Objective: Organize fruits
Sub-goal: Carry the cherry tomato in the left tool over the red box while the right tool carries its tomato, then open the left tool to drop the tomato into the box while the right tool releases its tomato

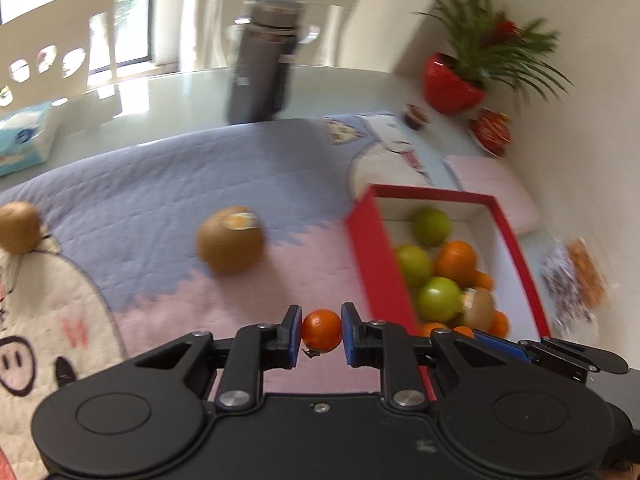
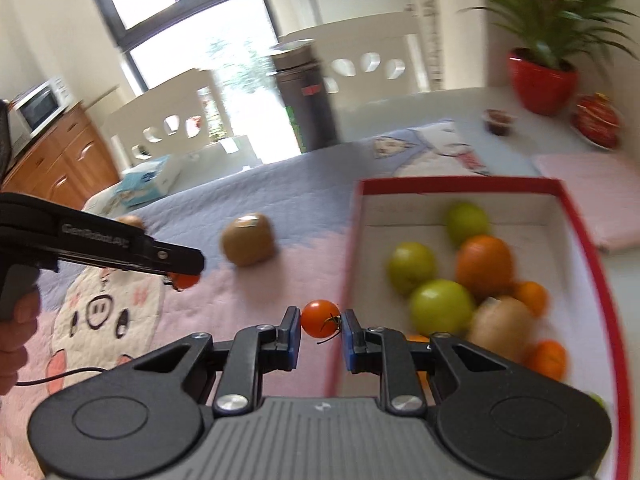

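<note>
Left gripper [image 1: 321, 335]: fingers closed on small red cherry tomato [image 1: 321, 330], carried above quilted cartoon blanket [image 1: 160, 184] toward red-rimmed cardboard box [image 1: 370, 256]. Right gripper [image 2: 320, 330]: fingers pinching second cherry tomato [image 2: 320, 319] beside box wall, likely for dropping among boxed fruit. Brown kiwi [image 1: 231, 240] lies loose.

Motion blur smears the dark bottle [image 1: 262, 60] and the fruit in the red box [image 2: 552, 188]. The left gripper [image 2: 182, 272] covers most of its small tomato [image 2: 185, 280]. The frame's edge cuts one kiwi [image 1: 16, 226].
</note>
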A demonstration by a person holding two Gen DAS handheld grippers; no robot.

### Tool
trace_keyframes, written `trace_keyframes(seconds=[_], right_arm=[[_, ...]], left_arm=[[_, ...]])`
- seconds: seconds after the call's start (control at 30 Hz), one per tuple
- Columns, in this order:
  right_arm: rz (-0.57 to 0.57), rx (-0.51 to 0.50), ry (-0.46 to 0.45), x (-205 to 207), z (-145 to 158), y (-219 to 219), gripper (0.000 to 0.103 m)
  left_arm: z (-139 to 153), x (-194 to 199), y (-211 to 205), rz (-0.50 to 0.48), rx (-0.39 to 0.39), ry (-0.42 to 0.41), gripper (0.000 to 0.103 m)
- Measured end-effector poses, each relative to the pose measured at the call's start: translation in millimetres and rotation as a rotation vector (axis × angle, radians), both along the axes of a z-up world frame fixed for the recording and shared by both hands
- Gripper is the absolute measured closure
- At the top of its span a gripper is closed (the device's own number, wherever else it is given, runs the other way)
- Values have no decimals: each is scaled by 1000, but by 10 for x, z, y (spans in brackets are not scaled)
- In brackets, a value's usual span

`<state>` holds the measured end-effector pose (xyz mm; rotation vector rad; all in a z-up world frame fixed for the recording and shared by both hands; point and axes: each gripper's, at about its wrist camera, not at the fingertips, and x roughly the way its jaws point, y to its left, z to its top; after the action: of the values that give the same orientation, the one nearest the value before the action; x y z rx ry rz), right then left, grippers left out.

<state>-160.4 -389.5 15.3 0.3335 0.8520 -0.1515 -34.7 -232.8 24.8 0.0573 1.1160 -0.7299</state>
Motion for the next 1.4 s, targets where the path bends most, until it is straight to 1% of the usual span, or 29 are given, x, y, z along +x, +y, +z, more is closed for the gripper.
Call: trace_keyframes(seconds=[0.13,0.27,0.43,0.6,0.67,0.8,0.9,1.07,1.13,1.17,1.2,1.23,1.3,1.37,1.4], right_arm=[[-77,-3,9,-281,-18,-212,80],[-141,-8,26,-527,-65,-400,80],[-193,-7,53,-761,-141,-579,80],[-211,-18,96,-878,-258,-674,80],[-208,-23,114,-897,-300,-696,80],[-207,-14,135,-931,-371,-751,80],[-210,-5,144,-934,-409,-803,80],[-207,-4,164,-921,-460,-870,78],[-206,-1,170,-915,-470,-894,78],[-203,0,178,-905,-473,-903,78],[-197,-2,182,-899,-468,-906,78],[-193,-5,186,-892,-456,-909,76],[-190,-9,188,-876,-426,-908,72],[-189,-5,189,-860,-395,-915,63],[-191,0,192,-848,-382,-918,62]], left_arm=[[19,-198,-246,-94,-16,-16,80],[-9,-377,-503,-180,-29,0,80],[-107,-570,-803,-271,-17,14,80],[-251,-714,-1097,-351,13,41,80],[-311,-761,-1201,-369,39,49,80],[-431,-816,-1340,-396,67,79,80],[-529,-823,-1424,-397,90,94,80],[-608,-779,-1496,-384,101,127,80],[-612,-766,-1519,-386,115,135,63],[-614,-766,-1539,-393,125,138,46],[-605,-764,-1547,-397,129,133,39],[-583,-763,-1547,-398,129,122,39],[-549,-746,-1553,-391,132,112,28],[-514,-701,-1528,-376,122,113,27],[-500,-677,-1516,-369,119,114,27]])
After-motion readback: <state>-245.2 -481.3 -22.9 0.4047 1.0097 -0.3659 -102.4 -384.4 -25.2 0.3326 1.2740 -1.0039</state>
